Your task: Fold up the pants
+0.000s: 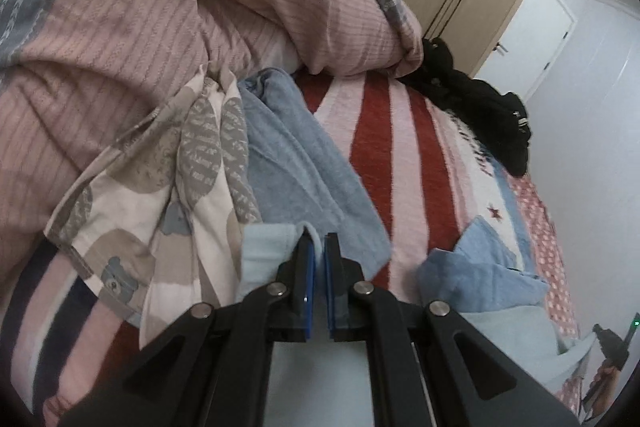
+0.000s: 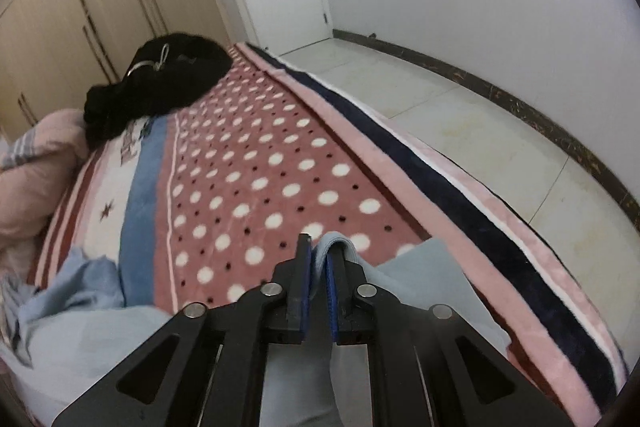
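Note:
The pants are pale blue [image 1: 264, 251] and lie on a patterned blanket on a bed. My left gripper [image 1: 319, 247] is shut on an edge of the pants, which pokes up between the blue pads. In the right wrist view the pants [image 2: 420, 259] spread under and around my right gripper [image 2: 319, 251], which is shut on a folded edge of them. Most of the pants is hidden below both grippers.
A pink quilt [image 1: 120, 27] is heaped at the back left. A bear-print cloth [image 1: 160, 187] and a blue towel [image 1: 296, 155] lie beside the left gripper. A black garment [image 2: 160, 79] sits at the far bed end. The bed edge [image 2: 460, 179] drops to a tiled floor.

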